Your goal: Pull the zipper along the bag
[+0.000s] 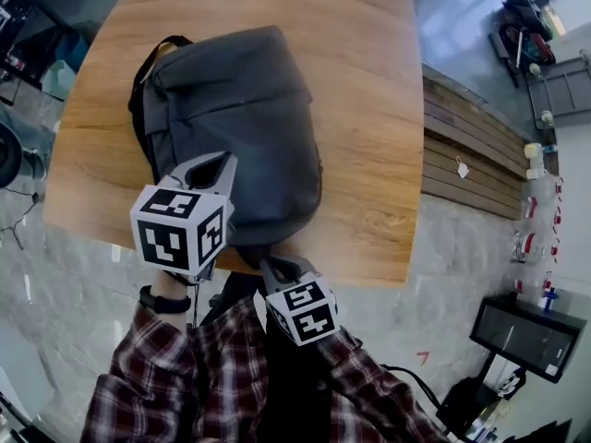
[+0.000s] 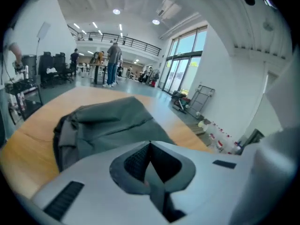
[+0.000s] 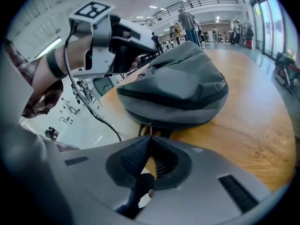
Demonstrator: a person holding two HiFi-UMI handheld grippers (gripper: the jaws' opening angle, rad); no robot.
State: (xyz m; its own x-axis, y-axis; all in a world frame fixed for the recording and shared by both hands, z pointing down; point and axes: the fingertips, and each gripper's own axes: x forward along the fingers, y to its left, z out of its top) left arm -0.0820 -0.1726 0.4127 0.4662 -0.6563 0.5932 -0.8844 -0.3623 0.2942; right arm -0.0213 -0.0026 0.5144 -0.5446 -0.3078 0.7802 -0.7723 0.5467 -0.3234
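Note:
A dark grey backpack (image 1: 240, 109) lies on a round-cornered wooden table (image 1: 369, 109), with its near end at the table's front edge. My right gripper (image 1: 274, 264) sits at that near end. In the right gripper view it (image 3: 150, 137) is shut on a thin metal zipper pull (image 3: 150, 128) that sticks out toward the bag (image 3: 173, 88). My left gripper (image 1: 224, 162) hovers over the bag's near left part. In the left gripper view its jaws (image 2: 150, 144) are shut with nothing seen between them, and the bag (image 2: 108, 125) lies just beyond. The left gripper (image 3: 108, 36) is also seen raised beside the bag.
A slatted wooden bench (image 1: 471, 146) runs along the table's right side. A black box (image 1: 526, 335) stands on the floor at lower right. People (image 2: 112, 62) stand far behind the table. Bare wood surrounds the bag to the right and far side.

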